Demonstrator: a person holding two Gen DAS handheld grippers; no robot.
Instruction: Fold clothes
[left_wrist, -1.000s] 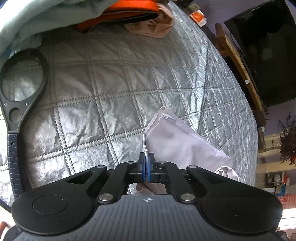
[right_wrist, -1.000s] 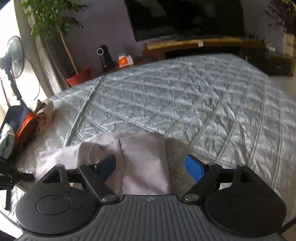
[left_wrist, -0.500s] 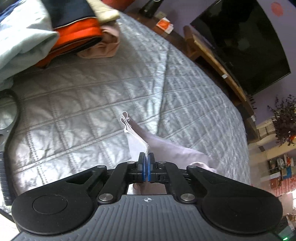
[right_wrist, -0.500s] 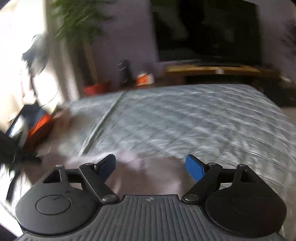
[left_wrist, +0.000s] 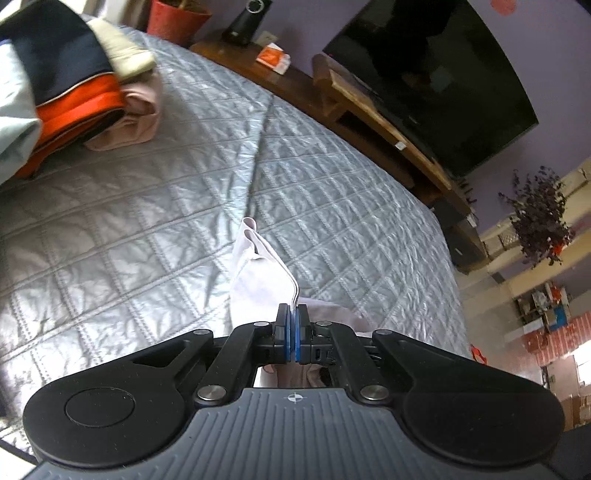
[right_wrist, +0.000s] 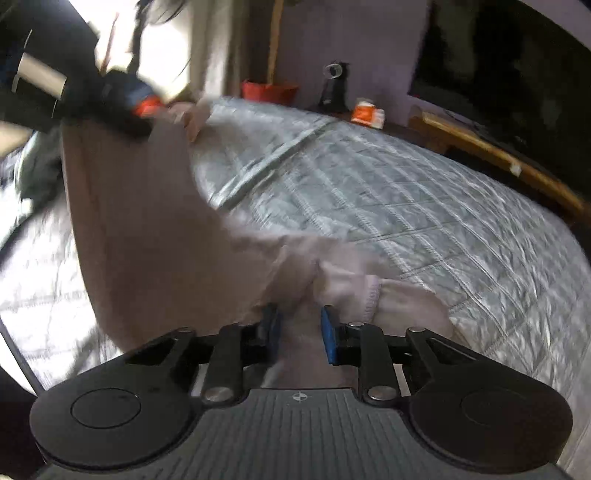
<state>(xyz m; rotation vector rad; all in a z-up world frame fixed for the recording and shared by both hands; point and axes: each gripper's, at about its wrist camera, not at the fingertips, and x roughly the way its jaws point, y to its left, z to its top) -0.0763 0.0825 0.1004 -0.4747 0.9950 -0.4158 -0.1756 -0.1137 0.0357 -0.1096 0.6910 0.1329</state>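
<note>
Judging from the present state, the fold is in mid-course and not yet laid down. The left gripper (left_wrist: 291, 332), at lower centre of the left wrist view, has its blue pads pressed together on a layered edge of the pale lilac garment (left_wrist: 258, 266), which rises from the jaws as a thin doubled strip above the grey quilted bedspread (left_wrist: 147, 206). In the right wrist view, the right gripper (right_wrist: 299, 334) sits at lower centre with its jaws narrowed but a gap remaining; fabric of the same garment (right_wrist: 147, 221) lies between them, and whether the pads actually clamp it cannot be told, as the frame is blurred by motion. The cloth hangs as a broad lifted sheet across the left half of that view, its lower end bunched just beside the pads and touching the bedspread. A stack of folded clothes (left_wrist: 66, 96) occupies the upper left of the left wrist view, suggesting earlier items are done. Remaining, by estimate: complete the fold, flatten it, and move the garment to the stack.
</note>
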